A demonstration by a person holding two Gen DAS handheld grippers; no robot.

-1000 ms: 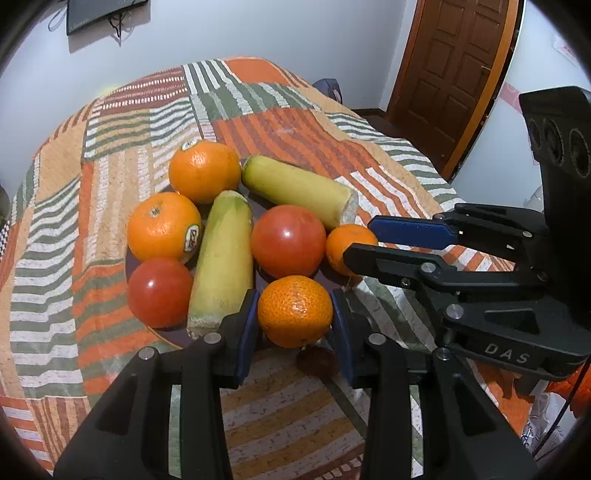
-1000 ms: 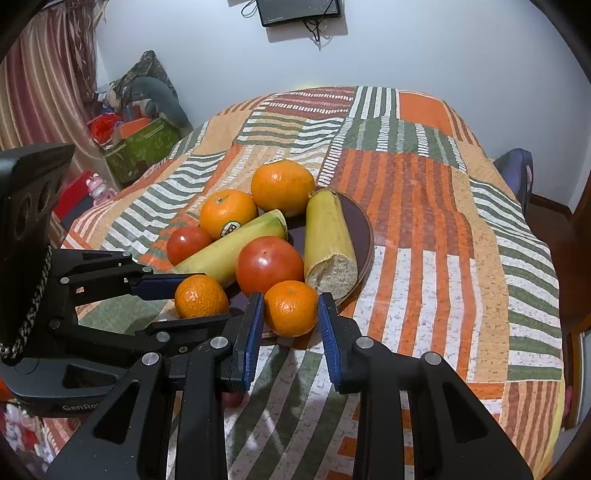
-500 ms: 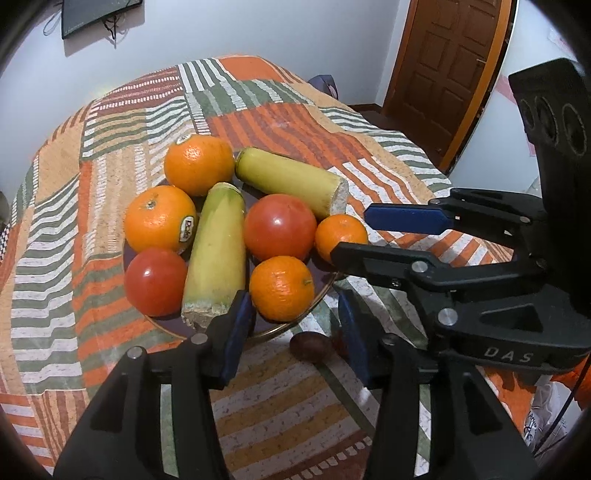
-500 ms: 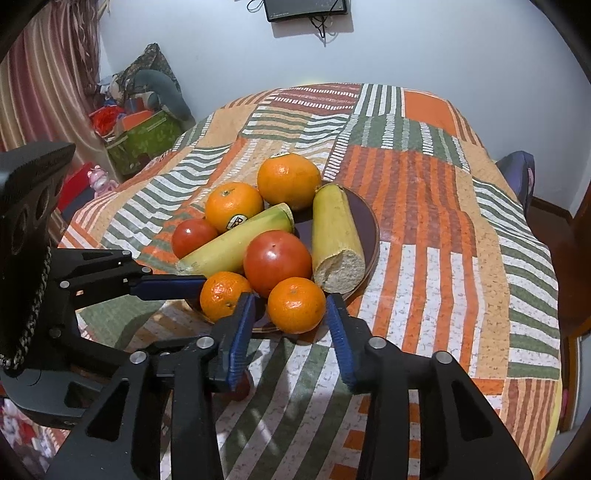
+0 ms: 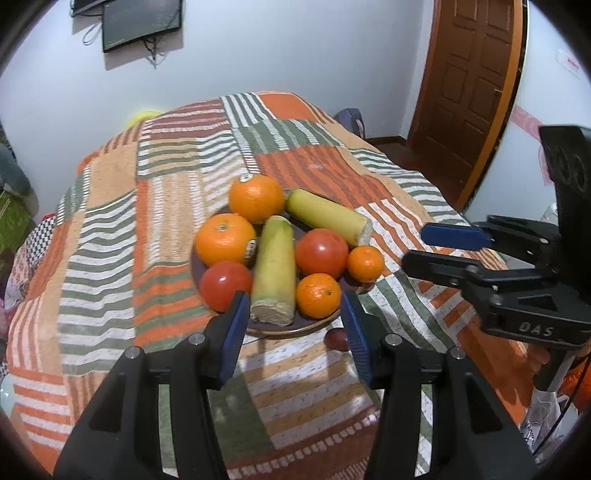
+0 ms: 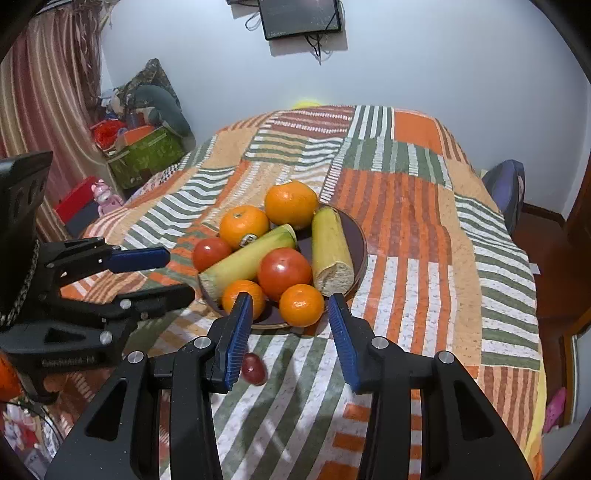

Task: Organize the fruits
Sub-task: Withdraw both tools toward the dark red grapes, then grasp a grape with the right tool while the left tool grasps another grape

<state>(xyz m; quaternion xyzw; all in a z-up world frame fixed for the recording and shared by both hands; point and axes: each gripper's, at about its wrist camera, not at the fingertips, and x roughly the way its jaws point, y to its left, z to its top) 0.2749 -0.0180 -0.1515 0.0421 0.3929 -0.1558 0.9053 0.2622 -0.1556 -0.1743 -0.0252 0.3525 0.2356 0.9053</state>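
A dark round plate (image 5: 320,322) (image 6: 360,236) on the patchwork cloth holds two large oranges (image 5: 256,198), two small mandarins (image 5: 318,295) (image 6: 301,305), two red tomatoes (image 5: 322,252) (image 6: 284,273) and two corn cobs (image 5: 274,269) (image 6: 330,254). A small dark red fruit (image 5: 337,339) (image 6: 254,369) lies on the cloth just in front of the plate. My left gripper (image 5: 293,332) is open and empty, near the plate's front. My right gripper (image 6: 290,332) is open and empty, also near the plate's front. Each gripper shows in the other's view (image 5: 436,245) (image 6: 162,275).
The table is covered by a striped orange, green and white cloth (image 6: 406,206). A wooden door (image 5: 469,85) stands at the right. A green box and clutter (image 6: 147,155) sit on the floor at the left. A screen (image 6: 299,16) hangs on the wall.
Both grippers let go of their mandarins, opened wide and pulled back from the plate. The two mandarins now rest on the plate's front.
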